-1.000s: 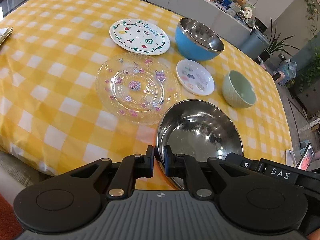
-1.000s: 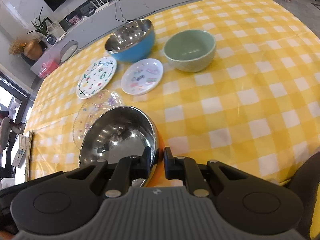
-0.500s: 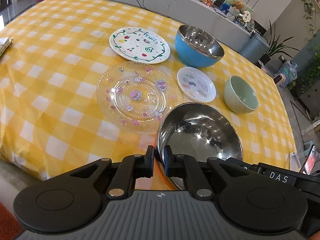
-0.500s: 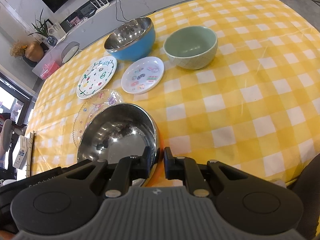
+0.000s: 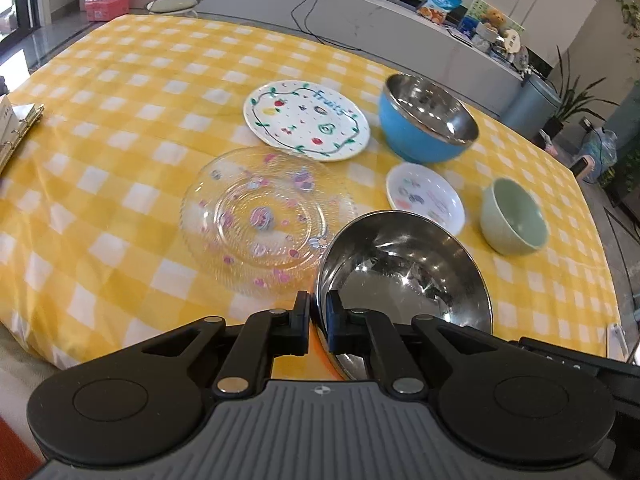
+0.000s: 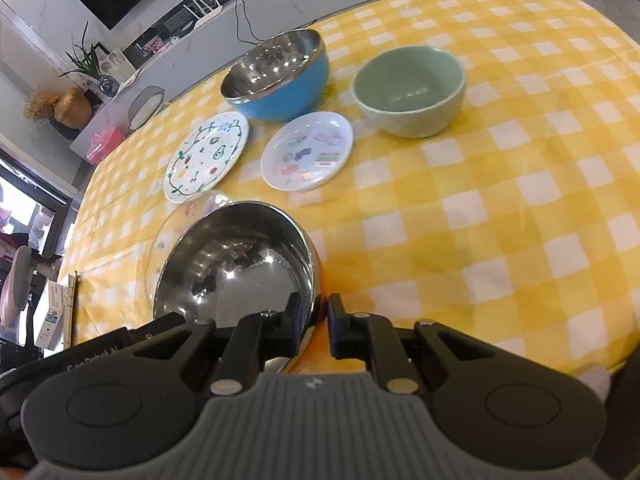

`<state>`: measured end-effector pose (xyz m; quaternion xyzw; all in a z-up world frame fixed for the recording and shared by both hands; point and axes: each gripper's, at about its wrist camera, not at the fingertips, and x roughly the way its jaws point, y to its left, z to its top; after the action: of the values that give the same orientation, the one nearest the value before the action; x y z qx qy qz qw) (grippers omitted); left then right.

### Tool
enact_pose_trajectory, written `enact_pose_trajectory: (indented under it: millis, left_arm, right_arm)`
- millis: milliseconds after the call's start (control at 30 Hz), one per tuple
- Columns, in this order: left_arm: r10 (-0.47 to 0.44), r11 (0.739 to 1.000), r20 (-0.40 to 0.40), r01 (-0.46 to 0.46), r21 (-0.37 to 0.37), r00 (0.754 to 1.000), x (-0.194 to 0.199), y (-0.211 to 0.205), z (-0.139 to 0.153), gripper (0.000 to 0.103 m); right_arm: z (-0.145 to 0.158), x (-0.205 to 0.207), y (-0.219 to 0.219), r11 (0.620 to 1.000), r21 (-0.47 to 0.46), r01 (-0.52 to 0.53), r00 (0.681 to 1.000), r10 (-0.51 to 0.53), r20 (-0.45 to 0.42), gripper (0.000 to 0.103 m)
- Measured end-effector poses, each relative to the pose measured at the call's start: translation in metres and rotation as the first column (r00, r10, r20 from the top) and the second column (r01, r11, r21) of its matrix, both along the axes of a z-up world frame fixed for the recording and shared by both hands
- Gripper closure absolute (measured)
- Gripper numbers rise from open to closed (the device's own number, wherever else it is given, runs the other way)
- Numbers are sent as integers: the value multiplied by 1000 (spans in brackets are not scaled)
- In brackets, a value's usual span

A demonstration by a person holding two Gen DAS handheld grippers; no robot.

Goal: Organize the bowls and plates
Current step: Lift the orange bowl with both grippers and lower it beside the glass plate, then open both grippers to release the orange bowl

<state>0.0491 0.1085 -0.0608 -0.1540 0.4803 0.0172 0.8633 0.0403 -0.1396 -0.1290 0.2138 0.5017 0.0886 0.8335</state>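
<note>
Both grippers are shut on the rim of an orange steel-lined bowl point(image 5: 404, 272), held above the table's near edge. My left gripper point(image 5: 318, 322) pinches its left rim; my right gripper point(image 6: 314, 322) pinches its right rim, where the bowl point(image 6: 236, 268) fills the lower left. Beyond it on the yellow checked cloth lie a clear glass plate point(image 5: 256, 216), a white fruit plate point(image 5: 306, 120), a small white saucer point(image 5: 426, 196), a blue steel-lined bowl point(image 5: 426, 120) and a green ceramic bowl point(image 5: 514, 216). The same dishes show in the right wrist view: blue bowl point(image 6: 276, 76), green bowl point(image 6: 410, 90), saucer point(image 6: 308, 150).
A ring binder point(image 5: 18, 128) lies at the table's left edge. A low white counter point(image 5: 360, 12) with snacks and toys runs behind the table. A grey bin point(image 5: 528, 104) and plants stand off the far right corner.
The orange bowl, held by both grippers, has risen and tilted a little, and both cameras have lifted so more of the room behind the table shows.
</note>
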Motion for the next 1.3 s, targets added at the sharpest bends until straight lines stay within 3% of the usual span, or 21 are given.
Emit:
enact_pose_trajectory:
  millis: [333,767,867,933,967,1300]
  left_arm:
    - [13,1000,-25,-13,-13,1000,21,9,-4,95]
    - [-19,998,-62,15,-62,998,10,5,-1,93]
    - [-17,997,-58,13,-70,998,10,5,0,87]
    - [-17,998,-47,14,-69,999,9,5,3,74]
    - [-17,998,-36,14,-67,999,9,5,6,71]
    - [-116,993,88,118,-27,989,27,-7,57,56]
  right_arm:
    - [1,29,8,1000,4,1,1000,-1,-6,92]
    - [4,18,-4,1000,-6,-22,999,22,-26,91]
    - [6,16,-5,1000,3,-31,999,31,-18,87]
    - [10,14,-5,999,-12,-35,999,35,-1,68]
    - [12,12,-5,999,-26,-36,999,37,14,66]
    - [48,21,-17,995,-101,-12,990,26,139,54]
